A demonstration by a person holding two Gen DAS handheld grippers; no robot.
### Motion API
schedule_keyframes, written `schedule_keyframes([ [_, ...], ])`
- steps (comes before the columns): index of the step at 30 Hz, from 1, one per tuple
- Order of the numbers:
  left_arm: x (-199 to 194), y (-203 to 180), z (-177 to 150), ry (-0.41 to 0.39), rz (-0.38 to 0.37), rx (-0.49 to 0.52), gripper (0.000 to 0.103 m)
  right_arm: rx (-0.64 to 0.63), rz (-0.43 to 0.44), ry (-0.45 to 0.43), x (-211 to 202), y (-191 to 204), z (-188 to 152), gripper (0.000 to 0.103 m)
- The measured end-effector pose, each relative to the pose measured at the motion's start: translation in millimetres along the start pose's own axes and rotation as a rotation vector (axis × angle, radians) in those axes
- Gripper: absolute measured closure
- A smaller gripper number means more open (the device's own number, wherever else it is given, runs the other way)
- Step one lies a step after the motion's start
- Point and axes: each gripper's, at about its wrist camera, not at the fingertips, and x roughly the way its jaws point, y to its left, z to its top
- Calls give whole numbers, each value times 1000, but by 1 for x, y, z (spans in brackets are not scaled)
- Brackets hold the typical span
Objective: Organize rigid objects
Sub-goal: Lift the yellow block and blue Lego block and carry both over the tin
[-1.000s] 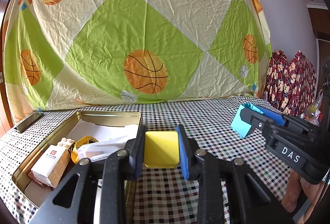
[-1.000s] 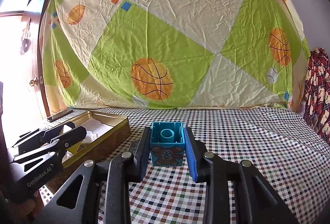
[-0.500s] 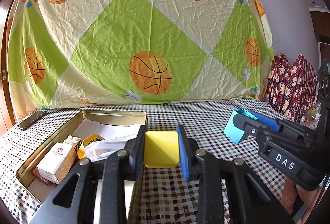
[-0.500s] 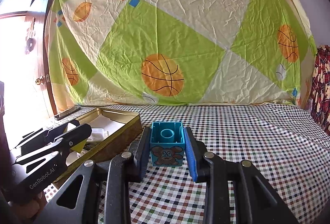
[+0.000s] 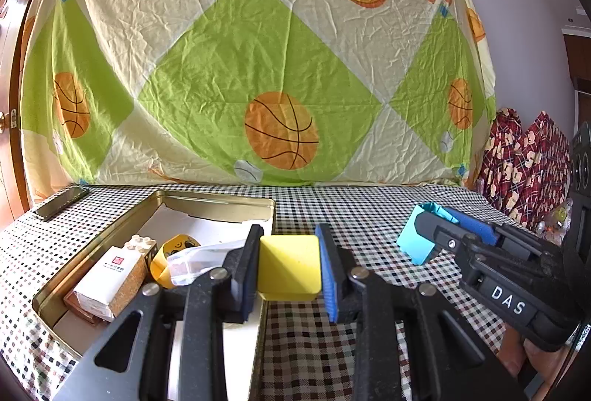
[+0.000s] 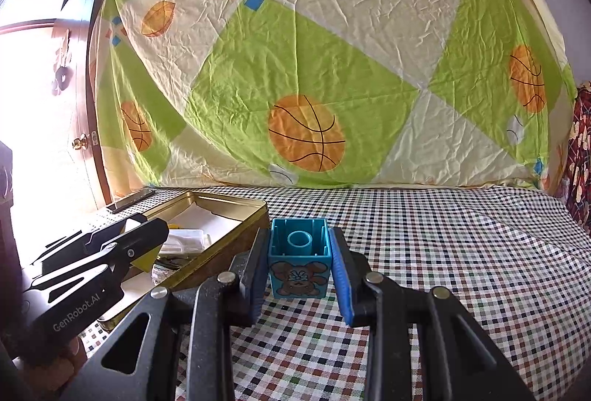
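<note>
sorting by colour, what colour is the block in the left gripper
Yellow: the block clamped in the left gripper shows best in the left wrist view.

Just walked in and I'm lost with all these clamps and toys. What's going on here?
A person is tidying toys with two handheld grippers. The left gripper is shut on a yellow block, held near the right wall of the gold tin, which already holds a small box and other bits. The right gripper is shut on a blue block with a cartoon animal, held over the checkered tablecloth beside the tin.
</note>
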Motion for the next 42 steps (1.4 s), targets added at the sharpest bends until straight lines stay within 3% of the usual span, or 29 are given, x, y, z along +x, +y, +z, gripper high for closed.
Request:
schedule_keyframes([
  [42, -18, 47, 1, -33, 66, -72, 76, -59, 98, 9, 18, 61, -2, 69],
])
